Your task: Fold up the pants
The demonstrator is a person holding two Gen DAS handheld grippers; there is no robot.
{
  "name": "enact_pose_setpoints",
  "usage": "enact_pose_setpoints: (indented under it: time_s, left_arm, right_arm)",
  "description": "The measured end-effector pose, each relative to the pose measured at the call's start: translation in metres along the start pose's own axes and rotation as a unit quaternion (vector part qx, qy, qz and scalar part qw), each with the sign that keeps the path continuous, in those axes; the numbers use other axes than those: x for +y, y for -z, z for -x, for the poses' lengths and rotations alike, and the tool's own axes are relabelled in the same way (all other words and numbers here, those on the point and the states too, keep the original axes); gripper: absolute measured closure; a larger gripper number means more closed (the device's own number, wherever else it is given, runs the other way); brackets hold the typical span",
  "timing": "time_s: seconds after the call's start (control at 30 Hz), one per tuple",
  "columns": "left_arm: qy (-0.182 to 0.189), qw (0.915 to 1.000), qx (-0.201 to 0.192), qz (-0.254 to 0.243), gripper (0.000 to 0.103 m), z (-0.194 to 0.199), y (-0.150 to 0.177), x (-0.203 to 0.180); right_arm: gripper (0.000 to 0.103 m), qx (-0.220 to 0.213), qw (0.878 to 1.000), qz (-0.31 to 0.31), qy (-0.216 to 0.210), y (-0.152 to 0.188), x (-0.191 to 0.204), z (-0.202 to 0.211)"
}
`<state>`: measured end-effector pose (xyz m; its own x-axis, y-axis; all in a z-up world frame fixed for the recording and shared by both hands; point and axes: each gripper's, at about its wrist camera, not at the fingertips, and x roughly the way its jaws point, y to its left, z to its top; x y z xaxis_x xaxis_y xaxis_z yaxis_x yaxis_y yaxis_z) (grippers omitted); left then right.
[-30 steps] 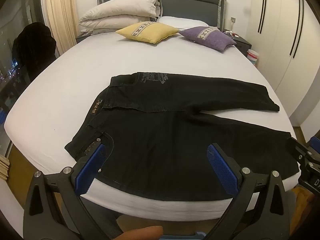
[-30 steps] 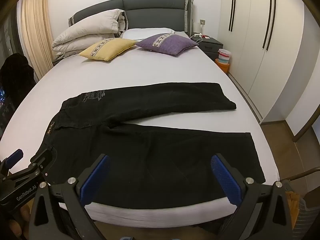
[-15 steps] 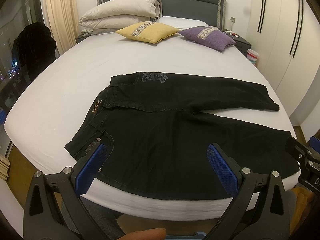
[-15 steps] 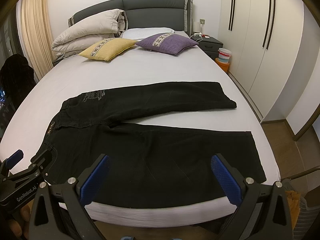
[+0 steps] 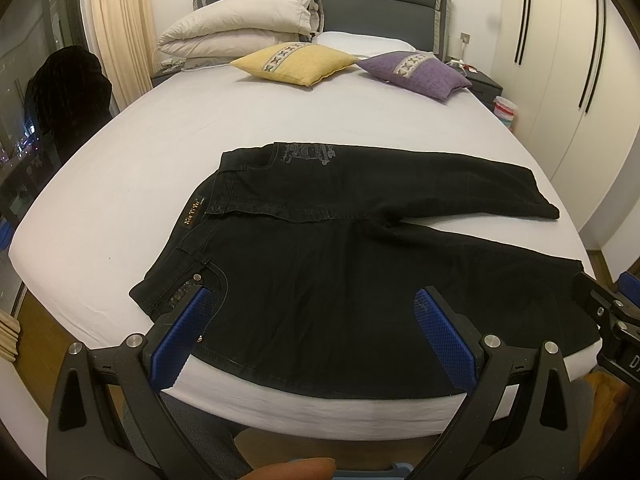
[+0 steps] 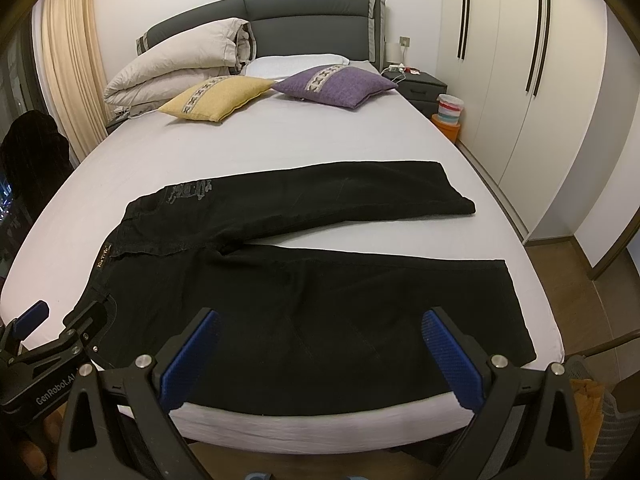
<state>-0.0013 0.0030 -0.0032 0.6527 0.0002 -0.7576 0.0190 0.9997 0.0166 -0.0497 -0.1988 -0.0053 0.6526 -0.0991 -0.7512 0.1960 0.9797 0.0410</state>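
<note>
Black pants (image 5: 320, 248) (image 6: 304, 272) lie spread flat on the near half of a white bed (image 5: 132, 184) (image 6: 280, 144), waistband to the left and both legs running right in a narrow V. My left gripper (image 5: 314, 312) hovers open over the near waist and hip area, blue pads wide apart, holding nothing. My right gripper (image 6: 320, 336) hovers open over the near leg, also holding nothing. The left gripper's body (image 6: 48, 360) shows at the lower left of the right wrist view, by the waist corner.
A yellow cushion (image 5: 294, 62), a purple cushion (image 5: 416, 72) and a folded duvet (image 5: 240, 28) sit at the head of the bed. Wardrobe doors (image 6: 532, 80) line the right wall. A dark garment (image 5: 64, 92) hangs at the left. A fingertip (image 5: 292, 470) shows at the bottom edge.
Both views have shifted only slightly; the pants lie as before and both grippers stay open.
</note>
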Motion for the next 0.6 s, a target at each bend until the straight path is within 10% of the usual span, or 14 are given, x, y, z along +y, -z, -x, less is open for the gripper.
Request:
enact_pose_setpoints:
  time_s: [0.6]
  left_arm:
    - [0.0,1.0,0.002,-0.002,0.0,-0.001,0.0033,-0.0009]
  right_arm:
    - [0.0,0.004,1.0,-0.003,-0.003,0.0015,0.0004,-0.0041]
